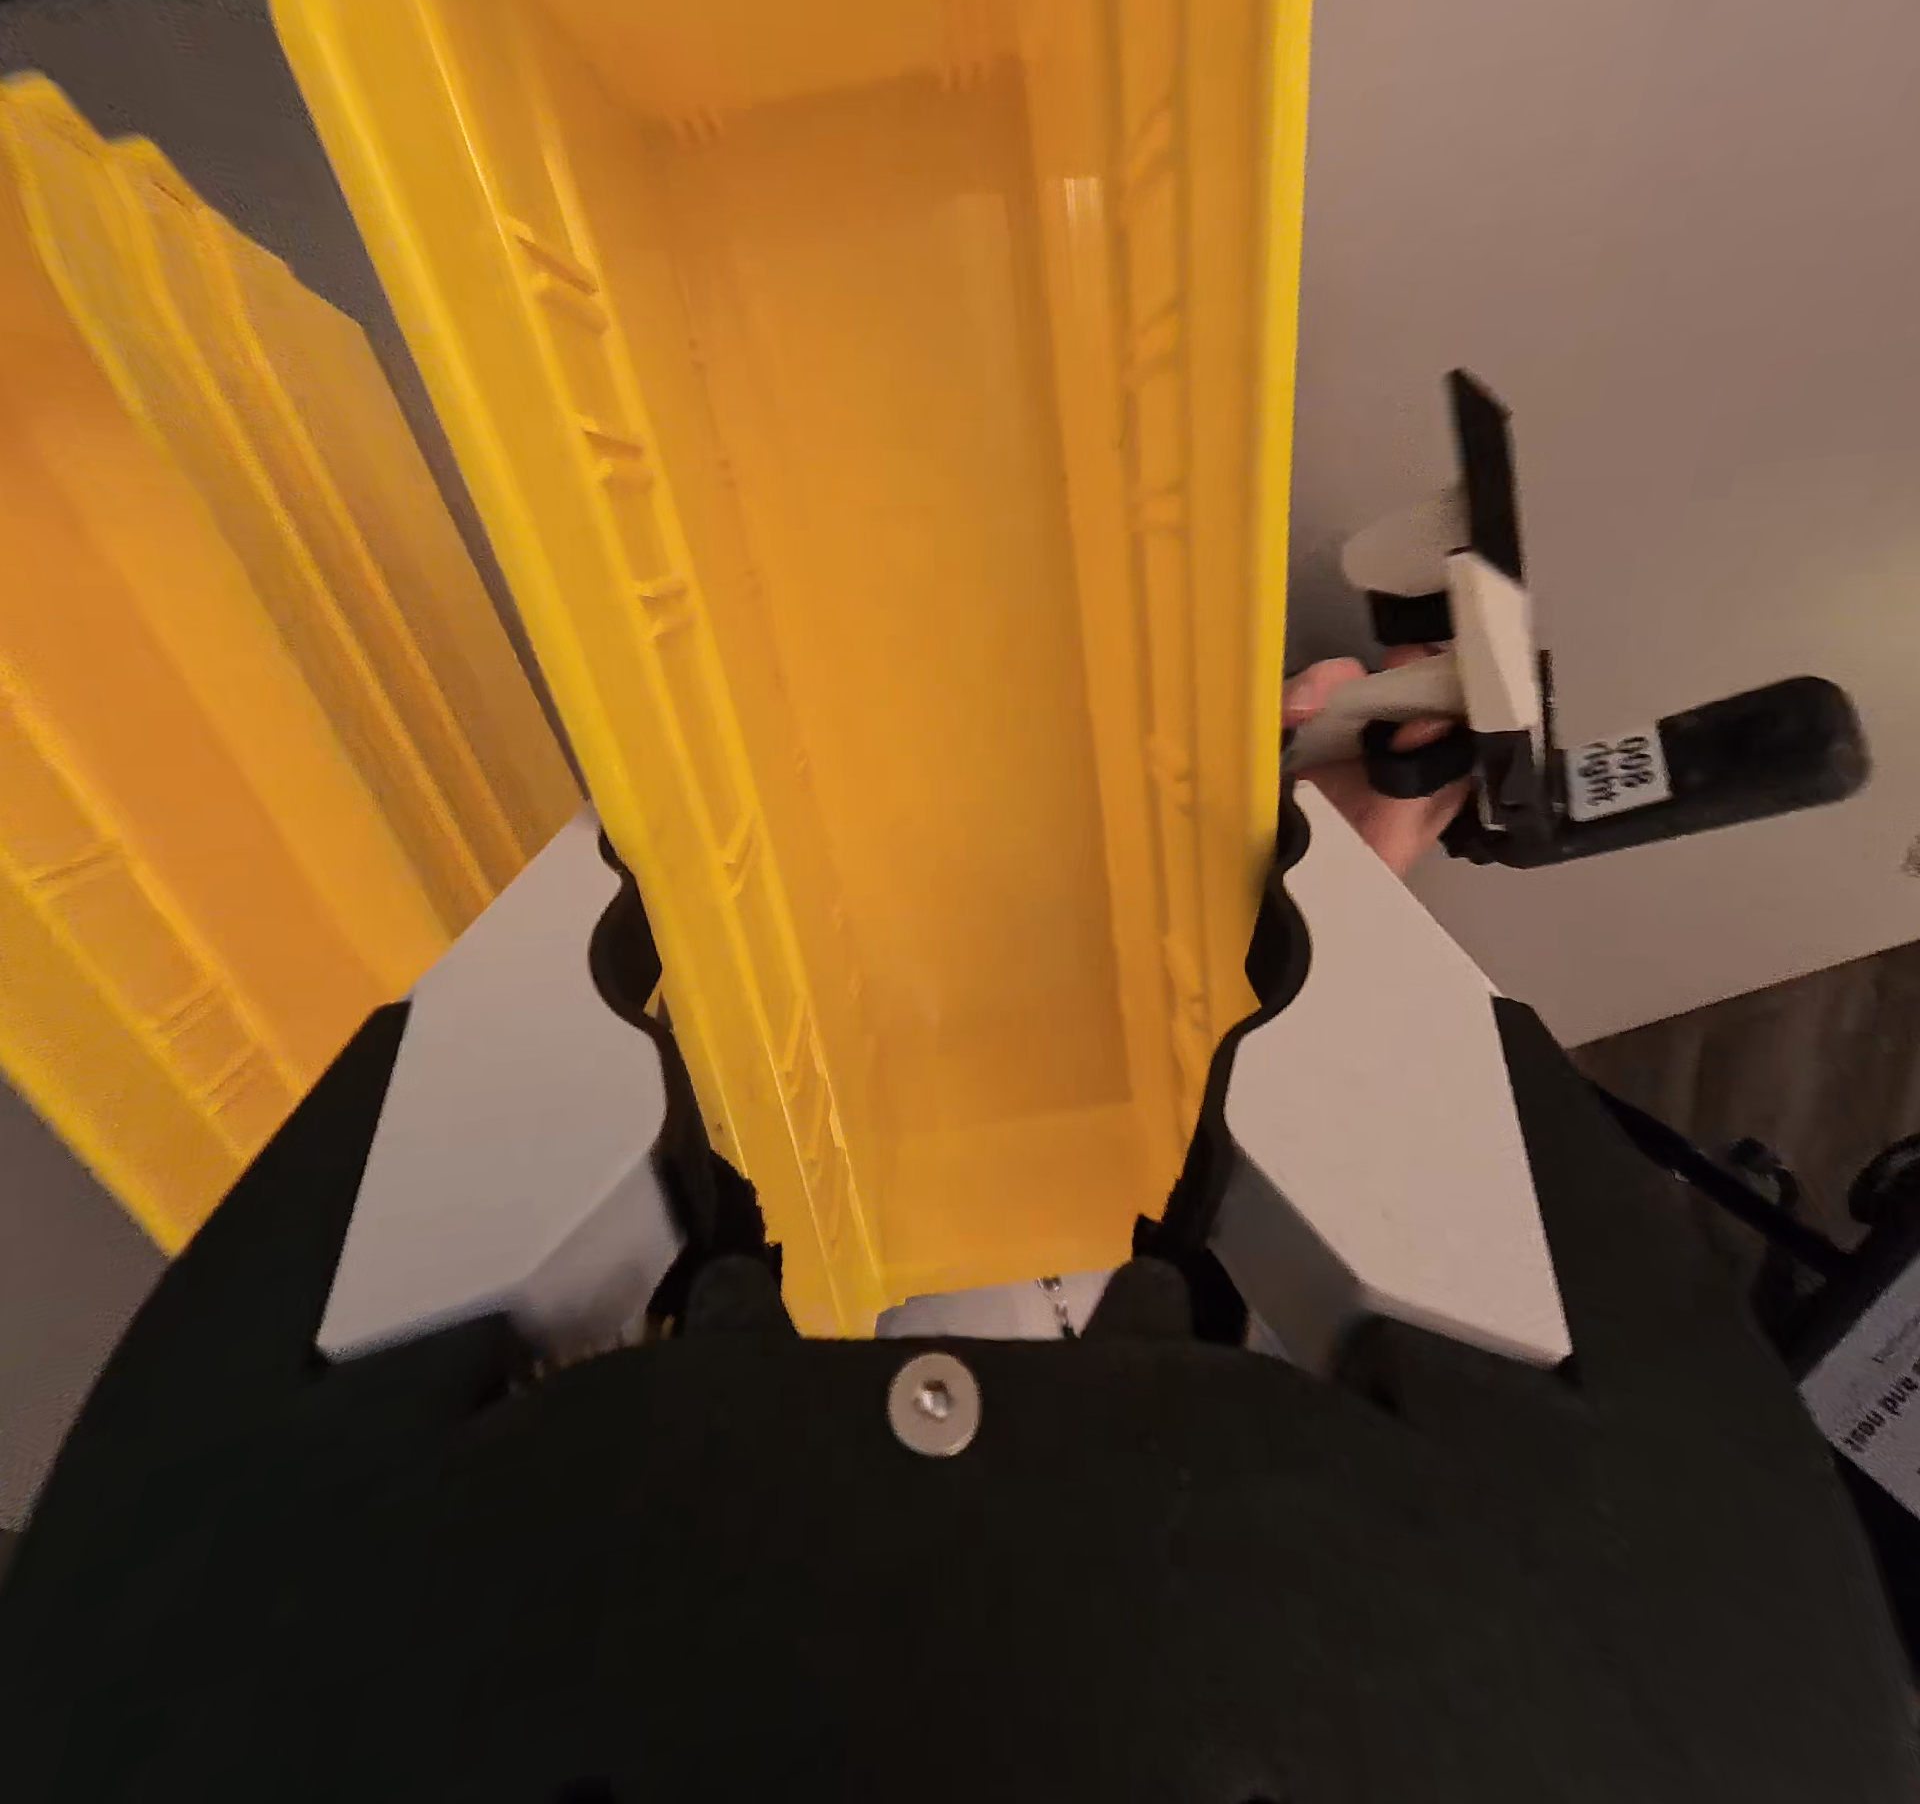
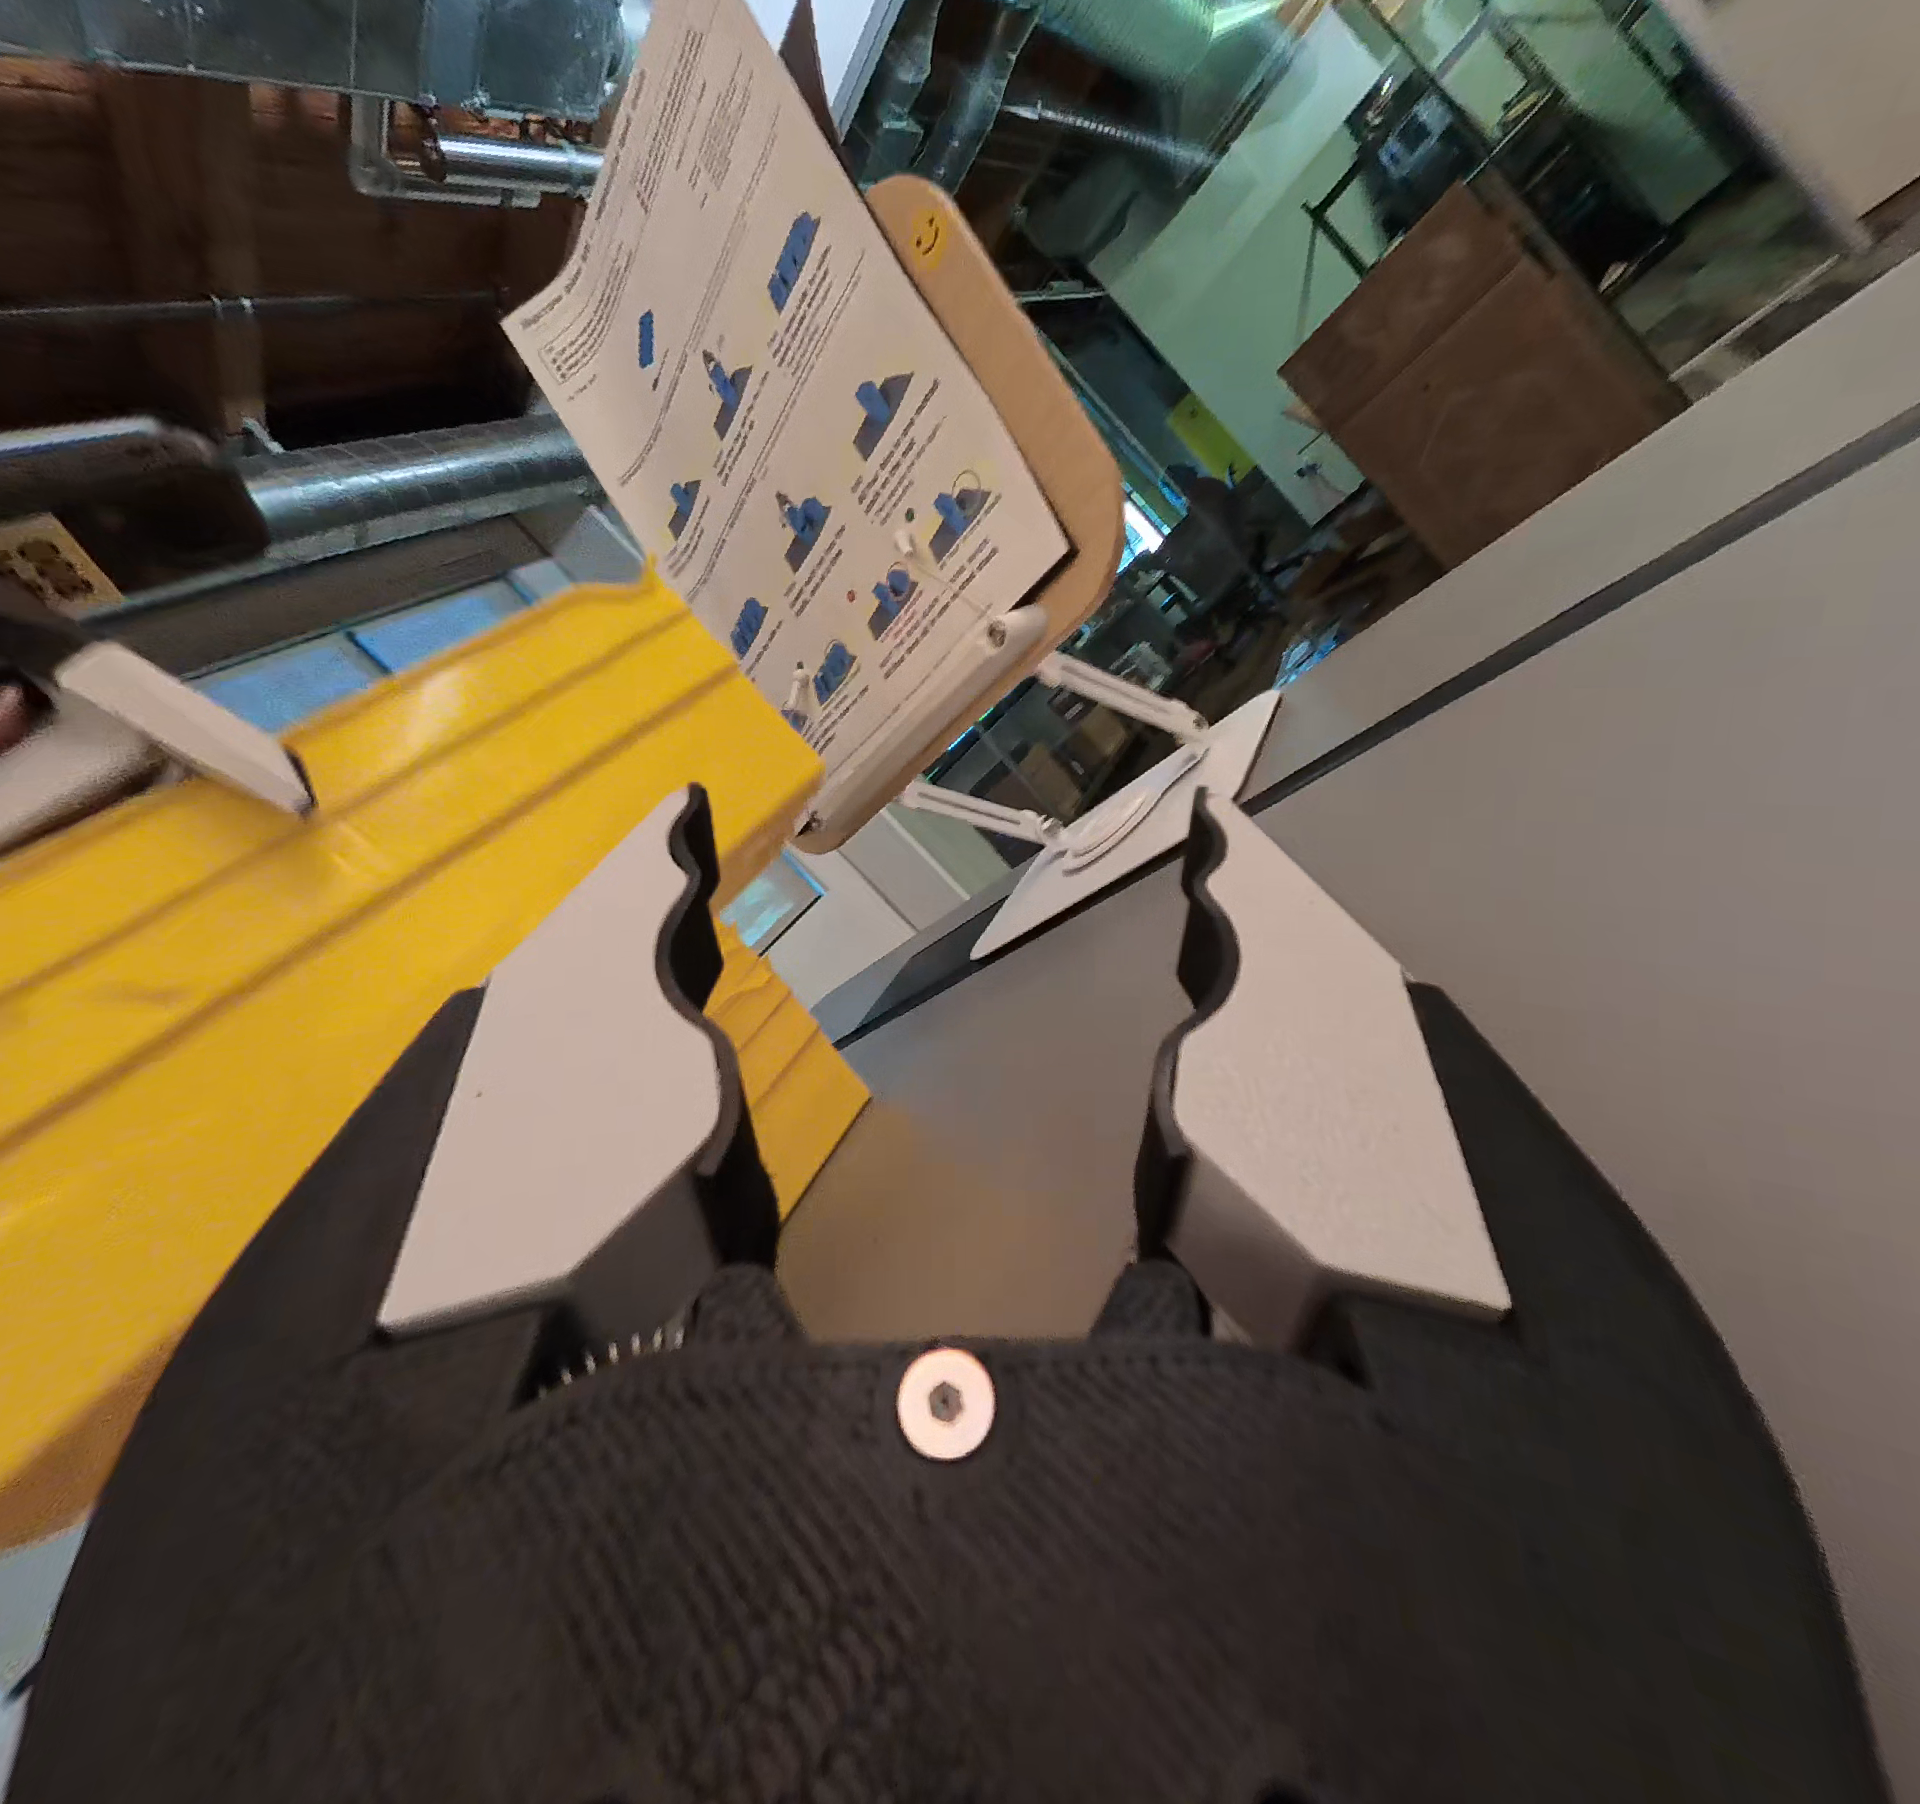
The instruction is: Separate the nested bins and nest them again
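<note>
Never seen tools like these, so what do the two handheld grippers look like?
Each gripper, left and right, has a textured black body with a silver screw, and two pale grey fingers with wavy black inner edges. The right one's black handle carries a white sticker.

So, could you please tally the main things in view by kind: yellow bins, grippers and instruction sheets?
Yellow bins: 2 (held bin, other bin)
Grippers: 2 (left gripper, right gripper)
Instruction sheets: 1 (instruction sheet)
Total: 5
</note>
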The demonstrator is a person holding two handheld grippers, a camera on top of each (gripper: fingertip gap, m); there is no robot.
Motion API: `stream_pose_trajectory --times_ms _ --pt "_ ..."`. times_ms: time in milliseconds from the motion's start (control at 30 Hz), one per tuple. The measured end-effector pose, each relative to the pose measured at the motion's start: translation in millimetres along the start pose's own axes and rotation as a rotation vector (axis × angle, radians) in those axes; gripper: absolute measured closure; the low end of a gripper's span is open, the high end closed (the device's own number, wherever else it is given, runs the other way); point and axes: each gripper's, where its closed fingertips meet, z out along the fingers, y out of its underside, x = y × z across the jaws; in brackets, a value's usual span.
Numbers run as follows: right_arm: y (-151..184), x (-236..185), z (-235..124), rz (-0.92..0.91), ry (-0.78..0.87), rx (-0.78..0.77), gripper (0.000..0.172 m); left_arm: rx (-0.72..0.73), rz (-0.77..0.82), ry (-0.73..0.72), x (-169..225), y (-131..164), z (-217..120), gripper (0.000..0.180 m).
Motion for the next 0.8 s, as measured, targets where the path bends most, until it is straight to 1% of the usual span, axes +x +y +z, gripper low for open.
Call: stream_pose_trajectory --times_ms 100,200,300,400,567,600,667,700,733,800 --pt "-15 7 -4 0.013 0.017 0.055 0.084 -0.027 -0.014 -0.024 -8 3 33 0.063" --pt "-14 14 -3 0.047 0.025 0.057 0.084 -0.028 -0.049 -0.058 -24 3 58 0.063" --pt "-11 12 0 0.045 0.019 0.043 0.084 -0.066 -0.055 -0.091 -38 11 81 0.061" --pt "-6 9 2 0.024 0.016 0.022 0.084 -0.083 -0.083 -0.09 -46 17 99 0.061" --pt "2 -4 2 -0.033 0.006 -0.013 0.084 -0.107 -0.101 -0.065 -48 25 117 0.06" --pt "3 -11 1 -0.058 -0.001 -0.012 0.084 -0.11 -0.102 -0.063 -48 26 120 0.059" --pt "1 -41 -6 -0.145 -0.061 0.035 0.089 -0.111 -0.104 -0.06 -50 28 128 0.059" --pt "0 -59 -10 -0.235 -0.081 0.062 0.09 -0.109 -0.106 -0.065 -50 27 130 0.056" --pt "3 -75 -14 -0.344 -0.081 0.063 0.09 -0.096 -0.101 -0.07 -50 25 130 0.056" --pt "15 -106 -24 -0.543 -0.108 0.05 0.089 -0.11 -0.092 -0.067 -49 26 130 0.051"
